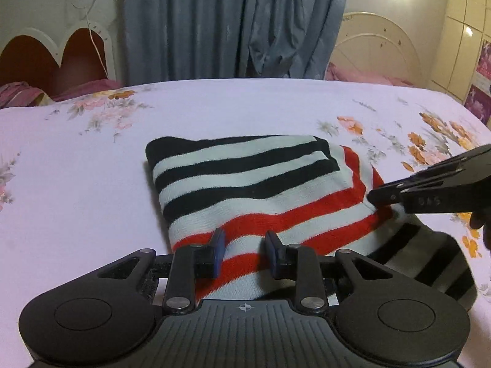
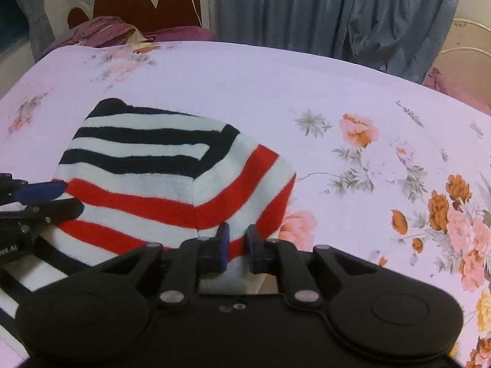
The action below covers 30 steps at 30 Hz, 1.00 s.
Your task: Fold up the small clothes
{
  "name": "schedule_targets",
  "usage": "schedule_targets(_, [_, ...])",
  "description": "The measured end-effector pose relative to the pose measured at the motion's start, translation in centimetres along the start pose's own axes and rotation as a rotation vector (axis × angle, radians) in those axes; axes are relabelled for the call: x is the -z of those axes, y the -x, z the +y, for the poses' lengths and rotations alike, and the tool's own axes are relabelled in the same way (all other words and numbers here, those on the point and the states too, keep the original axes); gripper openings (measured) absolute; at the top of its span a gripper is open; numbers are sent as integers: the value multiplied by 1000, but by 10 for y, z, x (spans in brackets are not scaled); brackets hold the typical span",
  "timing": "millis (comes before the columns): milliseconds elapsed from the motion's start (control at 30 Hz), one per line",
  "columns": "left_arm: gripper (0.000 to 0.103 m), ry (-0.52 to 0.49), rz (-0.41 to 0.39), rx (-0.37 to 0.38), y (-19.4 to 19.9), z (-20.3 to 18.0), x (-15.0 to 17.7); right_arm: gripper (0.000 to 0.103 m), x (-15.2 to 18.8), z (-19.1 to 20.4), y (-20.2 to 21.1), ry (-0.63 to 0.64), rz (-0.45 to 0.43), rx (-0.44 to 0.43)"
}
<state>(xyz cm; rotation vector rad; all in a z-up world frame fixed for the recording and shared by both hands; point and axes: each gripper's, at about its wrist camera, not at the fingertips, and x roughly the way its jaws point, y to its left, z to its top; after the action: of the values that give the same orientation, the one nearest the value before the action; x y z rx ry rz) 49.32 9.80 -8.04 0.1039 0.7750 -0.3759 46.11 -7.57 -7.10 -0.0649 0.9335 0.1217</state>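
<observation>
Nearest my left camera, my left gripper [image 1: 245, 247] has its blue pads set on either side of a ridge of the striped garment [image 1: 245, 184] at its near edge; I read that as a pinch on the knit. My right gripper [image 2: 237, 240] is nearly pressed together, and a thin fold of the garment's near right corner sits between its pads, so I take it as gripped too.

The garment lies mid-bed on the floral sheet [image 1: 76, 159], already doubled over: a black-and-white panel is folded flat on the far part, with red-and-white stripes nearer me. By my judgement a fold or two is done. One loose black-striped flap [image 1: 429, 263] hangs out to the near right, unfolded, so at least one tuck remains.

The cloth looks like soft, thick knit with fuzzy stripe edges; the sheet is smooth, thin and printed with flowers.
</observation>
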Motion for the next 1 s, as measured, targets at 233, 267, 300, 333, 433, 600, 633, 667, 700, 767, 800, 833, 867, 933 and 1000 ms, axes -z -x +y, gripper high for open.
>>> schedule_targets(233, [28,22,-85,59,70,-14,25,15,32,11,73,88,-122,-69])
schedule_targets(267, [28,12,-79,54,76,-20,34,14,42,16,81,111,-122,-86])
schedule_targets(300, [28,9,-70,49,80,-23,42,14,50,18,86,131,-118,-96])
schedule_targets(333, [28,14,-56,45,83,-26,50,14,61,22,86,158,-107,-96])
schedule_targets(433, [28,30,-11,45,82,-32,71,8,74,27,75,211,-65,-57])
schedule_targets(600, [28,35,4,30,79,-35,91,0,89,20,63,202,-19,-26])
schedule_targets(633, [28,41,3,27,77,-35,91,0,91,20,61,212,-17,-20])
schedule_targets(667, [28,43,3,24,77,-36,92,0,93,20,60,215,-18,-16])
schedule_targets(700, [28,44,3,16,77,-37,92,0,95,19,59,208,-20,-16])
schedule_targets(767, [28,43,1,2,79,-39,92,0,98,19,62,199,-25,-11])
schedule_targets(800, [28,50,1,-8,82,-40,92,0,99,20,65,196,-31,-6])
schedule_targets(833, [28,56,-4,-9,87,-43,91,1,100,22,73,192,-46,-8])
schedule_targets(867, [28,61,-13,-13,93,-45,92,7,102,24,85,192,-76,-25])
schedule_targets(933, [28,66,-18,-21,97,-51,94,8,106,28,96,207,-108,-42])
schedule_targets(1000, [28,64,-3,-44,92,-57,98,7,110,31,86,204,-70,-45])
